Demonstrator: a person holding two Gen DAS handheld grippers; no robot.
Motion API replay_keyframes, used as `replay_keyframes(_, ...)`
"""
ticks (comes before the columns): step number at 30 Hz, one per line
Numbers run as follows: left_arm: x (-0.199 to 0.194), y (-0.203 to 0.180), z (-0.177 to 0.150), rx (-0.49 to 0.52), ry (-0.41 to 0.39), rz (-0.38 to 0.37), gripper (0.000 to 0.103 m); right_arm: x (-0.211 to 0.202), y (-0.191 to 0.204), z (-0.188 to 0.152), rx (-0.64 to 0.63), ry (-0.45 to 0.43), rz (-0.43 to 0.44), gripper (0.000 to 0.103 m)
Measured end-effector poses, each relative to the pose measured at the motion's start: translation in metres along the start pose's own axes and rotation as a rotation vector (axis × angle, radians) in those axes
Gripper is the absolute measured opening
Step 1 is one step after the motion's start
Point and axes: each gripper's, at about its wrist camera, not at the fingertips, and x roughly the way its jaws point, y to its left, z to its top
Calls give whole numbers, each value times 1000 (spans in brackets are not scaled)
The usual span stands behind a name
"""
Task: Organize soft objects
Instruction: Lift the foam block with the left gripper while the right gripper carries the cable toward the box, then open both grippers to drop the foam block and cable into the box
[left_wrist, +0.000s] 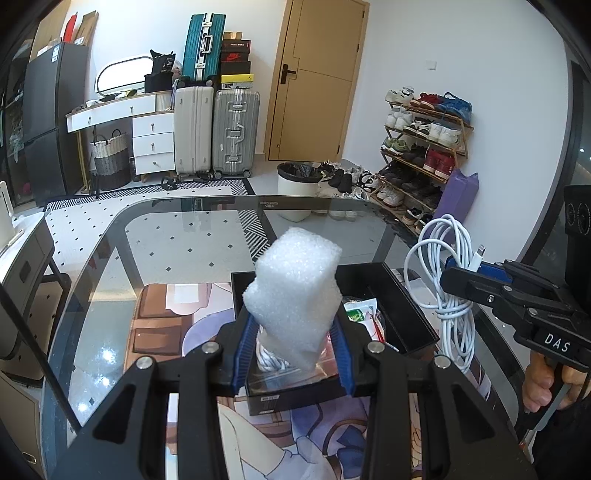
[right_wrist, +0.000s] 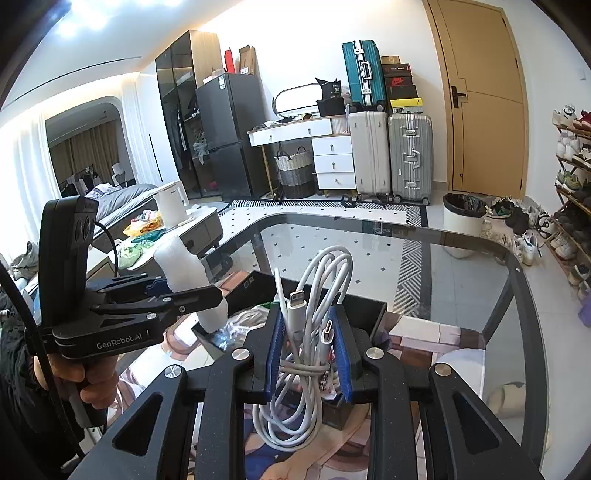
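Observation:
My left gripper (left_wrist: 294, 332) is shut on a white foam block (left_wrist: 295, 291), which sticks up tilted from between the blue pads. It hangs over an open black box (left_wrist: 400, 306) on the glass table. My right gripper (left_wrist: 456, 271) comes in from the right, shut on a coiled white charging cable (left_wrist: 456, 310) beside the box. In the right wrist view the cable (right_wrist: 314, 291) stands between the blue pads of the right gripper (right_wrist: 307, 332), plugs up. The left gripper (right_wrist: 188, 290) holds the foam block (right_wrist: 181, 266) over the box (right_wrist: 364, 314).
A printed mat (left_wrist: 162, 321) lies under the box on the glass table (left_wrist: 207, 202). Packets (left_wrist: 360, 314) lie inside the box. A hand (left_wrist: 539, 384) grips the right handle. On the floor beyond stand a white bin (left_wrist: 297, 184), a shoe rack (left_wrist: 424, 147) and suitcases (left_wrist: 214, 129).

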Motion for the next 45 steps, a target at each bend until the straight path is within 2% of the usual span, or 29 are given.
replay_keyframes(27,34,-4,8,7,64,-1,37,37,-12,21,9,33,2,25)
replay_keyframes(45,53,-10,6,31,103,1,37,63,-8,20,-19,66,10,25)
